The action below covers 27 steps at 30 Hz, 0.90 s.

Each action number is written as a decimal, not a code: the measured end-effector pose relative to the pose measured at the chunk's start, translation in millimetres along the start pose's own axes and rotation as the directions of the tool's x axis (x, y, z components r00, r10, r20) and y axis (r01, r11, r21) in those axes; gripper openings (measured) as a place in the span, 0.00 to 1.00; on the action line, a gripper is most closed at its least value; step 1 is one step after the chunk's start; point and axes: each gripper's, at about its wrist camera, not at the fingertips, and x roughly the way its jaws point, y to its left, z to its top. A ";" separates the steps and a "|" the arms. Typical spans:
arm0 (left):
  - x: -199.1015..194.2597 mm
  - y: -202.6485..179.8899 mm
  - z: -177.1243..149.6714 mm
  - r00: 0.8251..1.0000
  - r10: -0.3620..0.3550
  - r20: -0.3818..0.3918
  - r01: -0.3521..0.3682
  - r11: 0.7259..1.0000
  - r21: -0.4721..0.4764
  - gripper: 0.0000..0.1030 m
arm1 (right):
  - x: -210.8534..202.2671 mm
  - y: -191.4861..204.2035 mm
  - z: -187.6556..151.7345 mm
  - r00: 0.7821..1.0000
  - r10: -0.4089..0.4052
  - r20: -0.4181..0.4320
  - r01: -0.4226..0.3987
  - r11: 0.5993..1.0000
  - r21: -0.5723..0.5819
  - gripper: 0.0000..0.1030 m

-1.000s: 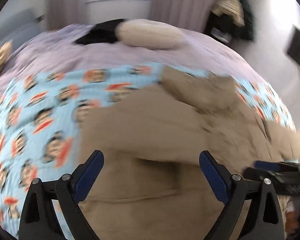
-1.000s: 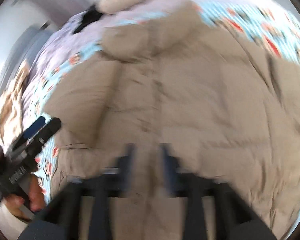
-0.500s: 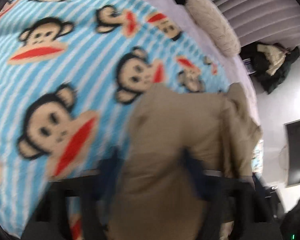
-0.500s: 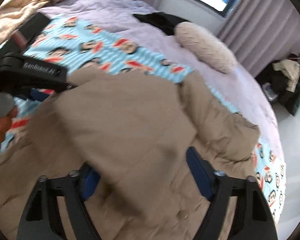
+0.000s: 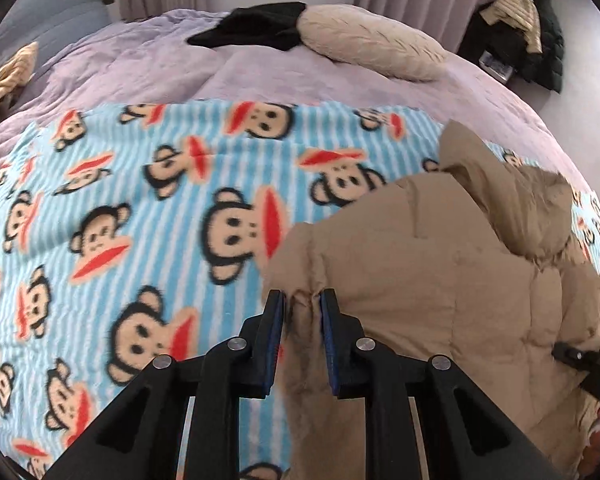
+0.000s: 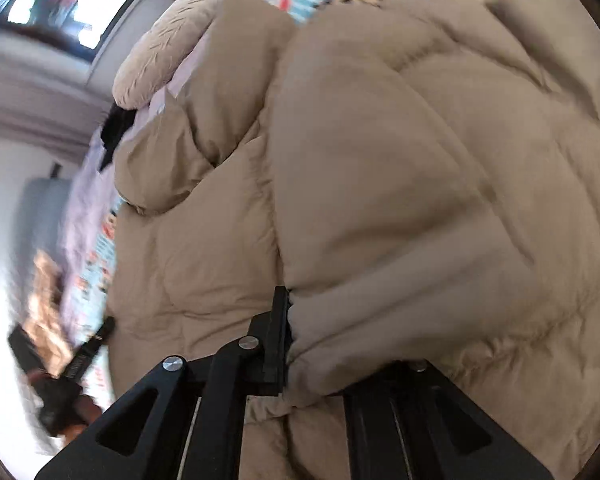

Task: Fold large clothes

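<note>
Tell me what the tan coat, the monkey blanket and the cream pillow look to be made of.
Tan coat: smooth matte shell, likely a synthetic weave over padding; stitched quilt lines and puffy panels show it. Monkey blanket: looks like printed fleece; the surface is fuzzy and the print edges are soft. Cream pillow: a textured, perhaps knitted or tufted cover; rows of small ridges run across it.

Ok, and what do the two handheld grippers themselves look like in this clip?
Both are matte black, angular frames with triangular cut-outs and round silver bolt heads at the pivots. The left gripper has flat fingers lined with blue pads. On the right gripper only one black finger shows clearly. Seen from the right wrist view, the left gripper's side carries white lettering too blurred to read. No cables or sleeves show.
</note>
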 end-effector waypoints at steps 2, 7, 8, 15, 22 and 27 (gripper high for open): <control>-11.6 7.1 1.4 0.999 0.043 0.007 -0.043 0.999 0.001 0.20 | -2.1 -1.2 0.2 0.999 0.018 -0.037 -0.018 1.000 -0.005 0.22; -41.8 15.6 -4.6 1.000 0.027 0.008 -0.027 1.000 0.002 0.20 | -38.0 -3.6 -0.5 0.995 -0.096 -0.011 0.095 0.993 -0.067 0.36; -44.4 18.2 -6.8 1.000 0.015 -0.005 -0.015 1.000 -0.008 0.20 | -45.2 -5.5 -1.5 0.993 -0.116 0.003 0.116 0.992 -0.058 0.36; -52.1 15.6 -26.4 0.986 -0.150 -0.072 0.145 0.987 -0.070 0.20 | -75.6 18.6 14.1 0.980 -0.144 0.140 0.169 0.968 -0.184 0.24; -8.9 -9.6 -63.6 0.984 -0.038 -0.176 0.042 0.999 0.023 0.20 | -33.6 40.4 41.2 0.976 -0.190 0.101 0.214 0.909 -0.357 0.24; -2.3 -12.4 -65.8 0.986 -0.031 -0.163 0.033 0.999 0.009 0.20 | -15.9 2.7 31.0 0.957 -0.288 0.043 0.286 0.906 -0.311 0.19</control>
